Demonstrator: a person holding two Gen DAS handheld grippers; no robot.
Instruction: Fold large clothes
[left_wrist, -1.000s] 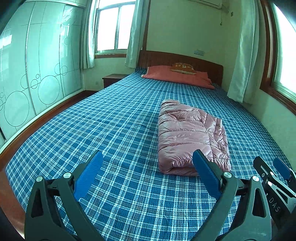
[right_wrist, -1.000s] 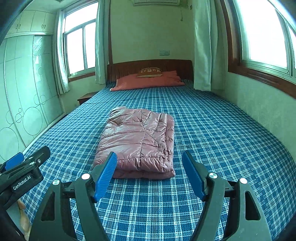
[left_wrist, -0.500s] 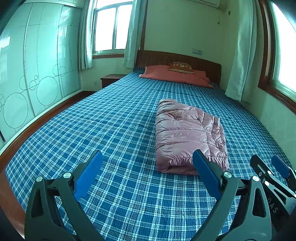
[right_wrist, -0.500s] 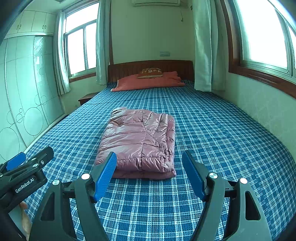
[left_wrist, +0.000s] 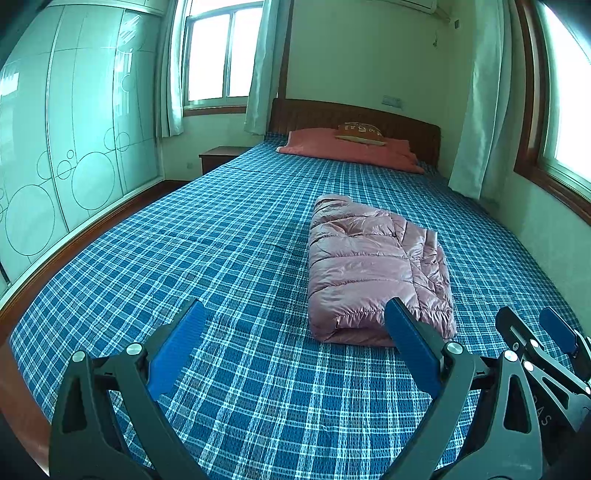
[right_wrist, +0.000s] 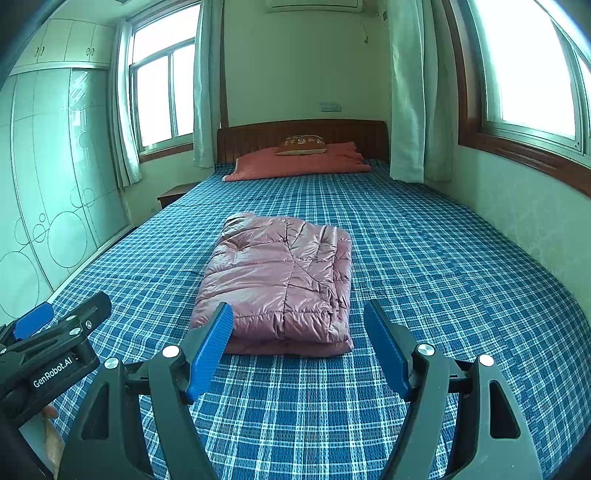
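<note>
Pink puffer jacket (right_wrist: 275, 280) folded into a bundle mid-bed (right_wrist: 424, 258). Left gripper (left_wrist: 293, 341) and right gripper (right_wrist: 298, 345) spread, empty, short of it. Likely light, puffy, slick-shelled, springing open; best pinched at the layered near edge.

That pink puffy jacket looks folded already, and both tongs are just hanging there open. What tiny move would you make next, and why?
Probably none on the jacket: it lies as a compact folded bundle on the checked bedspread. The left tongs and right tongs are open, empty and short of it. I would draw both back a little and call the fold finished.
</note>
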